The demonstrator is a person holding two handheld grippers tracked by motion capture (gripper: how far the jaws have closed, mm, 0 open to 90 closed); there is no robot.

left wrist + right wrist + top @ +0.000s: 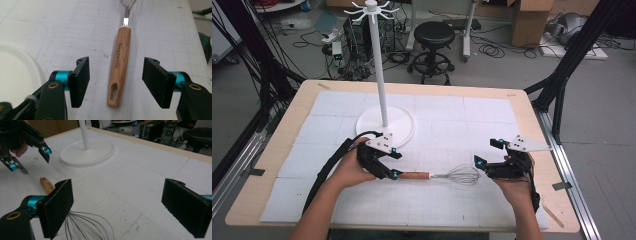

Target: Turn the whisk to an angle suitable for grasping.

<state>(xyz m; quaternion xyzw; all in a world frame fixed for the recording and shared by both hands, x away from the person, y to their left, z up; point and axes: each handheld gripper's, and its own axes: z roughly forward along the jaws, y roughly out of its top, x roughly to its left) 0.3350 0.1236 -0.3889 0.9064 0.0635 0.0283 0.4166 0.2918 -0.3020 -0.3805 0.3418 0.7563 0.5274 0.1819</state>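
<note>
Nothing is gripped yet: the whisk (447, 175) lies flat on the tabletop (492, 125), in front of the white hook stand (382, 75). The left gripper (116, 82) straddles its wooden handle, fingers (80, 82) spread. The right gripper (117, 207) hovers by the wire head, fingers likewise apart.

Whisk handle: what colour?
Light brown wood grain on the whisk handle, with dark lettering; clearest in the left gripper view.

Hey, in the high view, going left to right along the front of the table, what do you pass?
Left tongs → wooden handle → whisk wires → right tongs. Both tongs are open, and the whisk lies flat on the table between them.
</note>
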